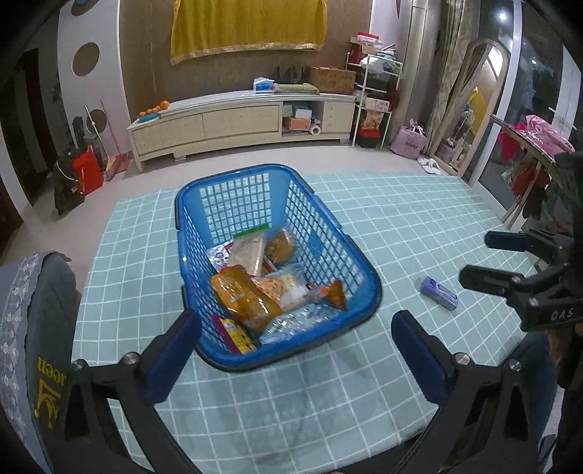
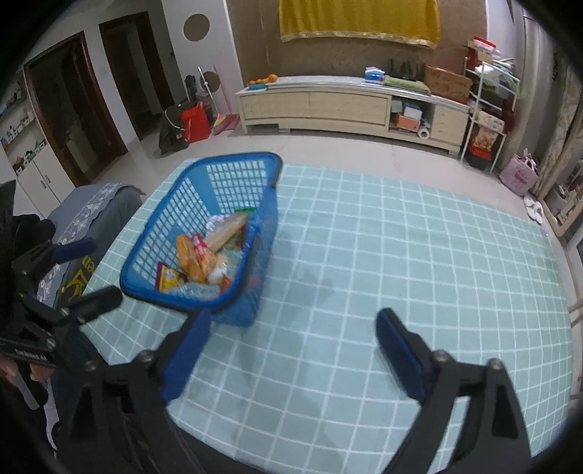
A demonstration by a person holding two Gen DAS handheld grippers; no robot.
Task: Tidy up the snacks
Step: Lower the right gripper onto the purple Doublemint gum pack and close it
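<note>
Several snack packets lie heaped in a blue plastic basket (image 1: pixel 364 269) that stands on a table under a pale green checked cloth (image 1: pixel 400 218). Among them are an orange bag (image 1: pixel 244 297), a long pale packet with a green top edge (image 1: pixel 249 251), a round brown bun in clear wrap (image 1: pixel 280 246) and a red and yellow box (image 1: pixel 237 333) leaning against the near wall. One small purple packet (image 1: pixel 439 293) lies alone on the cloth, to the right of the basket and apart from it. The left gripper (image 1: pixel 297 331) hangs just before the basket's near rim, its blue-padded jaws spread wide and holding nothing. The right gripper (image 2: pixel 293 333) is over bare cloth to the right of the basket, likewise wide open and empty. A grey chair back (image 1: pixel 32 310) stands at the table's left edge. Beyond the table, a long low cabinet (image 1: pixel 240 122) runs along the far wall beneath a yellow cloth (image 1: pixel 247 27).
</note>
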